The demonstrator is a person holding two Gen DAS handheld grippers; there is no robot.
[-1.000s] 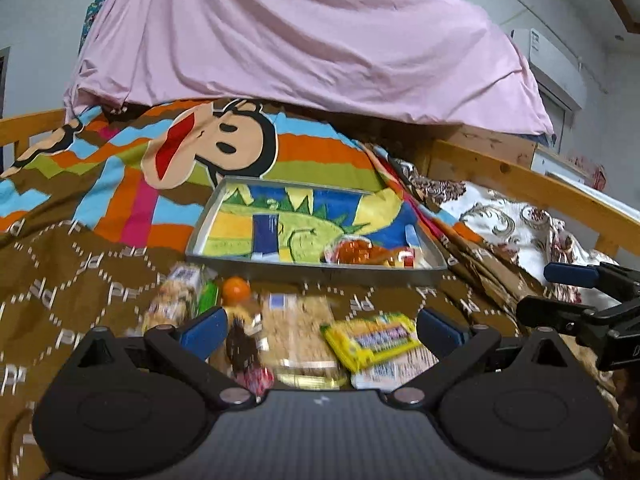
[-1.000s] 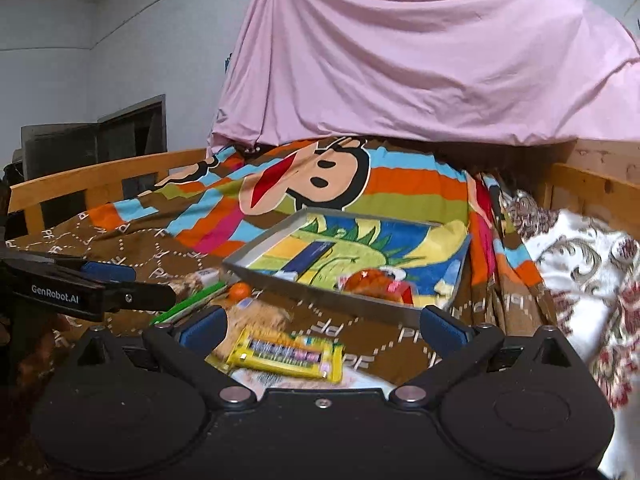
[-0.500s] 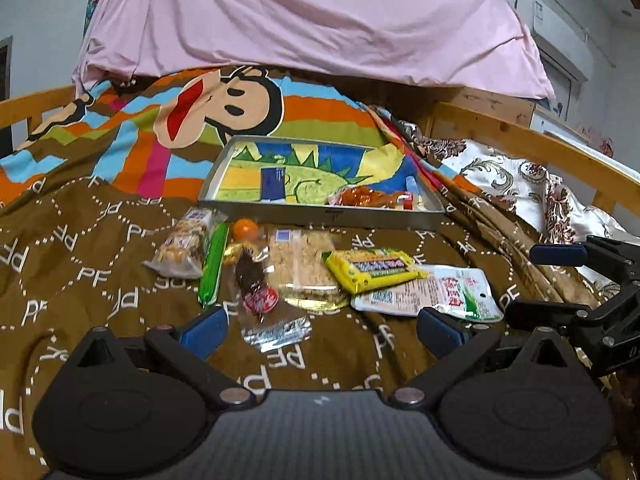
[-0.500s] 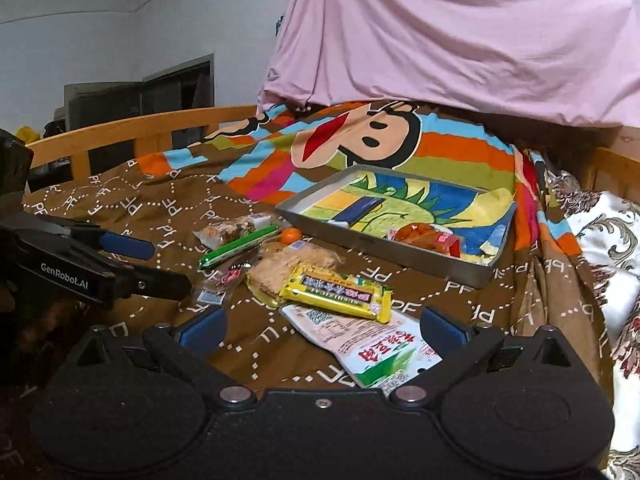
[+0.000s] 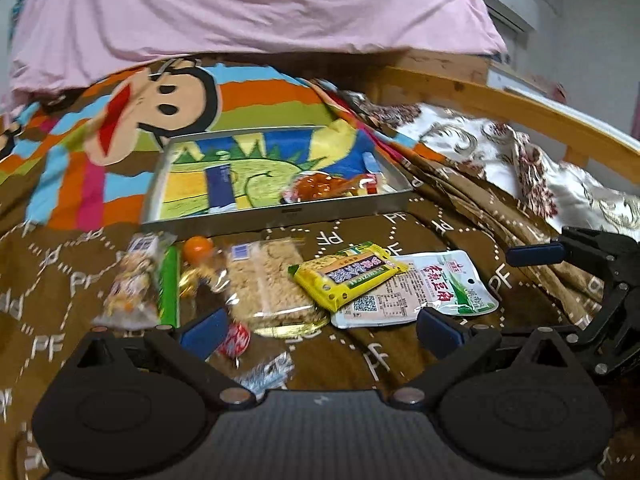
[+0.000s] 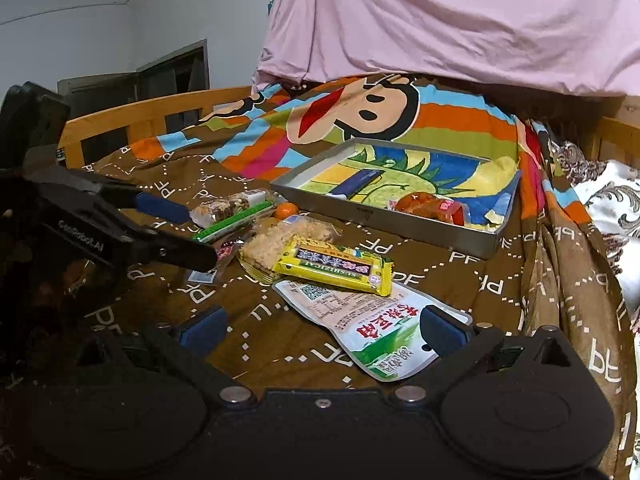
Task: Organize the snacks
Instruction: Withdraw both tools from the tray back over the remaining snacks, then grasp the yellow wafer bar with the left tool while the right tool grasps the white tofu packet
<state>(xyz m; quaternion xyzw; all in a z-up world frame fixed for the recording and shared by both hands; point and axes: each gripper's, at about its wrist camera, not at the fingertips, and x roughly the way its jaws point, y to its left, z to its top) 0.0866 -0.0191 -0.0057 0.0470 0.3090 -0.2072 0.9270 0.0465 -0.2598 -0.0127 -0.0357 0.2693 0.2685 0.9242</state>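
L wrist view: left tongs (image 5: 316, 326) apart, empty, low over the brown blanket (image 5: 420, 224) on the bed. Snacks loose in a row just ahead: nut bar (image 5: 132, 284), green stick (image 5: 169, 280), orange candy (image 5: 198, 249), rice-crisp pack (image 5: 272, 284), yellow bar (image 5: 348, 274) lying on the white pouch (image 5: 424, 286), red candy (image 5: 236, 338) near the left finger. Metal tray (image 5: 280, 212) beyond them w/ only one orange-red pack (image 5: 320, 186) inside. Right tongs (image 5: 472, 286) at right edge, also apart. R wrist view: right tongs (image 6: 322, 328) apart, nothing held, white pouch (image 6: 360, 320) betw. the fingertips' line, yellow bar (image 6: 332, 266) just past. Left tongs (image 6: 188, 236) apart at left. Tray (image 6: 400, 220) holds same single pack (image 6: 424, 204). Est. progress: early; approx. one item stowed, rest left on bed.
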